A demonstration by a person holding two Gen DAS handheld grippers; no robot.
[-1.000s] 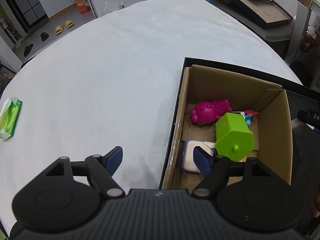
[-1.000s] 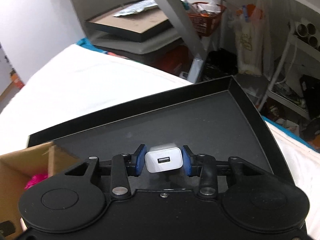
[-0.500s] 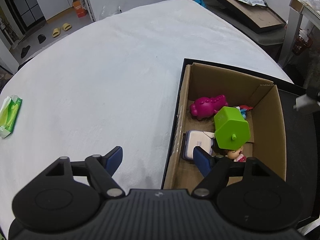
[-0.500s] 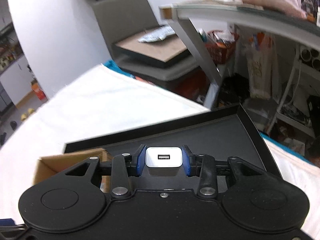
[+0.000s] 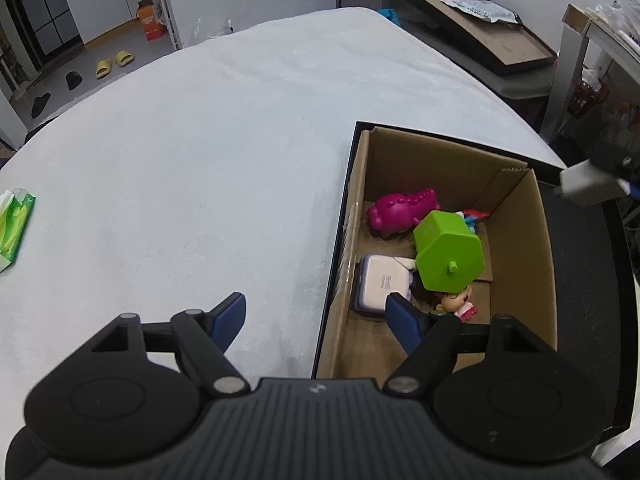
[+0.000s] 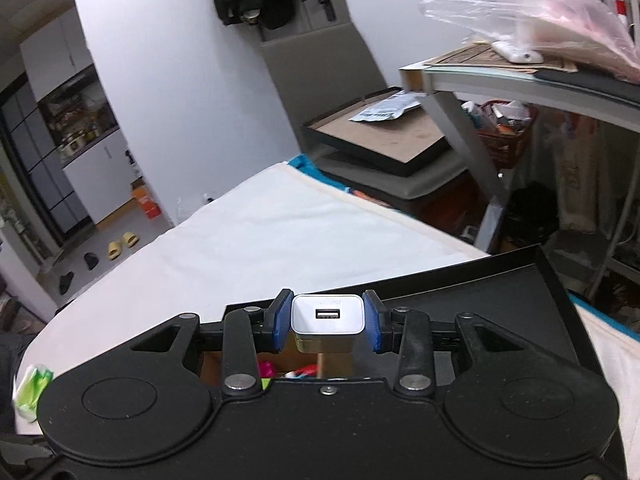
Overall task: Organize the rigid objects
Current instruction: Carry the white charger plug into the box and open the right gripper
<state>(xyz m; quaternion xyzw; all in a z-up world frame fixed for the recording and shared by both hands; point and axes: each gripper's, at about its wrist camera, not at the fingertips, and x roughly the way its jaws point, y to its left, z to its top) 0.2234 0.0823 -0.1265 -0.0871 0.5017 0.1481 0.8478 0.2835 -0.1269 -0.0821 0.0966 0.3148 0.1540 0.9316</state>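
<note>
- White USB charger block [image 6: 328, 317] clamped between the blue pads [image 6: 280, 321] of the right gripper [image 6: 328, 322], port facing the camera; grip unchanged from a second ago.
- In the left wrist view the same charger [image 5: 588, 187] shows at the right edge, in the air beyond the far right corner of the cardboard box [image 5: 516, 240]; a second ago it was not in that view at all.
- Right wrist view now looks higher than before: more wall, chair and doorway, less of the black tray [image 6: 500, 280]. The box's toys peek out just under the held charger.
- Box sits inside the black tray on the white-covered table [image 5: 200, 160]. Inside: magenta dinosaur toy [image 5: 400, 210], green hexagonal cup [image 5: 448, 252] on its side, a white-lilac case [image 5: 382, 280], a small doll [image 5: 456, 302] partly under the cup.
- Doll newly visible versus a second ago; left view has shifted slightly.
- Left gripper [image 5: 316, 316] spread wide, nothing between its pads, poised over the box's near left wall.
- Green tissue pack [image 5: 14, 228] far left on the table, well apart from the box.
</note>
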